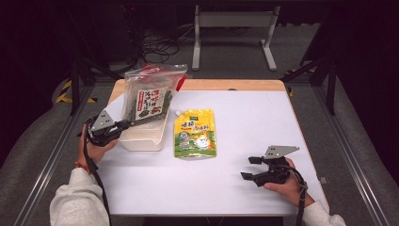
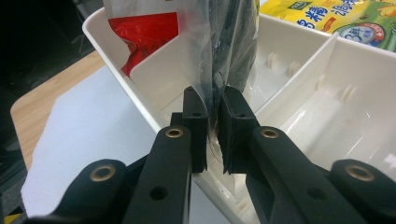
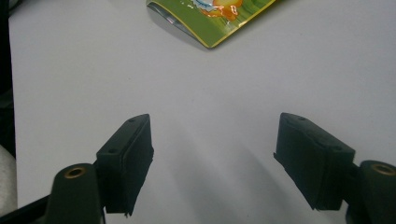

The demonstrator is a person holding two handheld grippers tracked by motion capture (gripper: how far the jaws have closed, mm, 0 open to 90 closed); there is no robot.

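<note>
Over the white bin (image 1: 141,136), the left gripper (image 2: 214,105) pinches the upright clear bag (image 1: 150,94); the right gripper (image 1: 251,168), well apart, rests with jaws wide.

High view: white table top (image 1: 226,188) evenly bright from overhead light, surrounding floor and corners dim to black. Image soft, low resolution. Left gripper view: glare streaks on clear plastic bag (image 2: 219,42); near jaws blurred, left edge dark. Right gripper view: pads cast soft double shadows on table; yellow pouch (image 3: 210,14) slightly out of focus.
</note>
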